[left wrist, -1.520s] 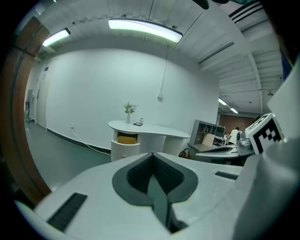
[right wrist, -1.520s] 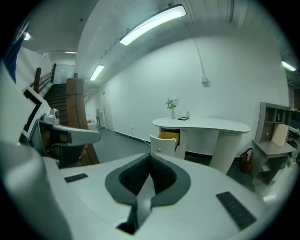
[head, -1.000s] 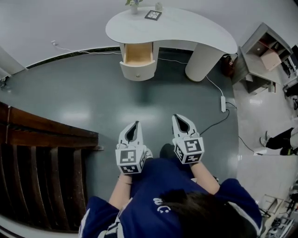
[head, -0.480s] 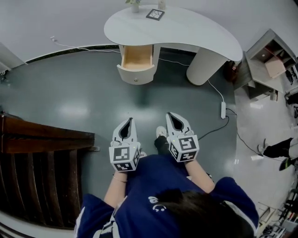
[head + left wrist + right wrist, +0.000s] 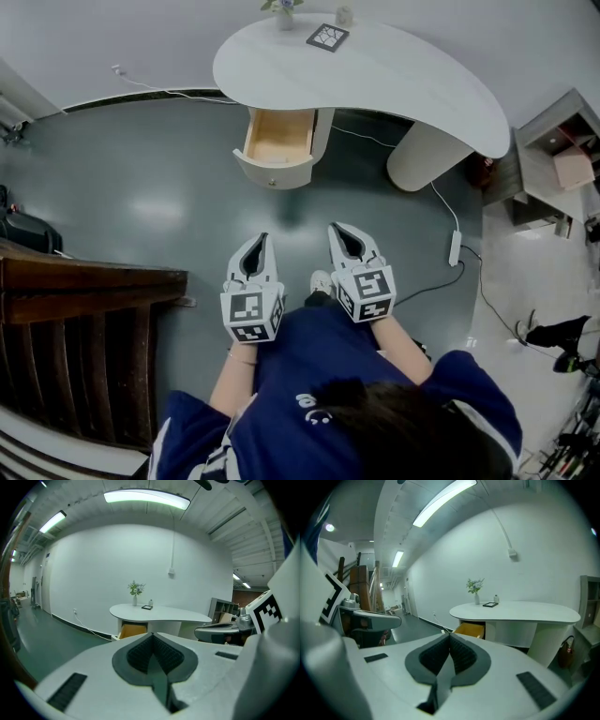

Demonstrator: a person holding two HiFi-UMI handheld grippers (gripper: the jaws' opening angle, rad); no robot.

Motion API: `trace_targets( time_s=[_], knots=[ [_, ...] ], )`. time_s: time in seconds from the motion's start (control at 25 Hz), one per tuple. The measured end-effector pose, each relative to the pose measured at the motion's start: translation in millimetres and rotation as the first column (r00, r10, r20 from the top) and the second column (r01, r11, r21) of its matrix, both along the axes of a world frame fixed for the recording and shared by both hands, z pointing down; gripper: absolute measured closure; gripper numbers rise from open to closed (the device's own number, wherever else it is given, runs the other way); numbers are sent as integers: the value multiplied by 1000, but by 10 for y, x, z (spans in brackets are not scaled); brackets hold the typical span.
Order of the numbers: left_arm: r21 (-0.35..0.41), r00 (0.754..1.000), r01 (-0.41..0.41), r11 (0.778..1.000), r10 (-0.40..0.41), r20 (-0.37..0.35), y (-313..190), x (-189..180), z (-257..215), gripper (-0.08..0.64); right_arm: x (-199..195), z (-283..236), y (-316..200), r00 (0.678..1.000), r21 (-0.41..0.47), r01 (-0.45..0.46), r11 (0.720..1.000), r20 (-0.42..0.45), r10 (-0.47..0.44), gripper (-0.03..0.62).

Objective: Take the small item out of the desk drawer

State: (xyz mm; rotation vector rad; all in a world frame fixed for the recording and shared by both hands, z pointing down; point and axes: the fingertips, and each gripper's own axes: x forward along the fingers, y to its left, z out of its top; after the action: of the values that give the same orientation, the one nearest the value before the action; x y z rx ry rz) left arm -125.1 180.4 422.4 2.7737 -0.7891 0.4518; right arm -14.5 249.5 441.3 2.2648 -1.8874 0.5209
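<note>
Inspector: Surface and room?

Operator: Grey-green floor (image 5: 169, 187) is running up to a white wall (image 5: 141, 37). A curved white desk (image 5: 394, 80) is standing against that wall. A shelf unit (image 5: 553, 164) is sitting to its right, and a power strip (image 5: 455, 248) is lying on the floor.

Inspector: Drawer orientation?

Operator: The drawer (image 5: 278, 141) is hanging open under the desk's left end. Its rounded front is facing the person, and its long axis is running from wall toward person. Whether a small item is lying inside, I cannot tell.

Inspector: View differences?

Operator: The head view is looking down into the wooden drawer interior. The gripper views are showing only its outer end below the desktop, plus ceiling light strips (image 5: 146, 496). The left gripper (image 5: 263, 238) and right gripper (image 5: 334, 228) are hovering side by side, well apart from the desk, with both jaw pairs pressing together on nothing.
</note>
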Motion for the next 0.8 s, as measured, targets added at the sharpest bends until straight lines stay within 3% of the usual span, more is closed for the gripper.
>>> trace_targets(
  time_s=[0.48,0.8],
  knots=[
    [-8,999,35,999,-34,20,-168,871,99,557,739,136,-306,995,-11,95,995,31,-95,584],
    [-16,998,48,999,-47,38,-193,1035,134,557,907,228,-310,992,-35,111,993,68,-108,584]
  ],
)
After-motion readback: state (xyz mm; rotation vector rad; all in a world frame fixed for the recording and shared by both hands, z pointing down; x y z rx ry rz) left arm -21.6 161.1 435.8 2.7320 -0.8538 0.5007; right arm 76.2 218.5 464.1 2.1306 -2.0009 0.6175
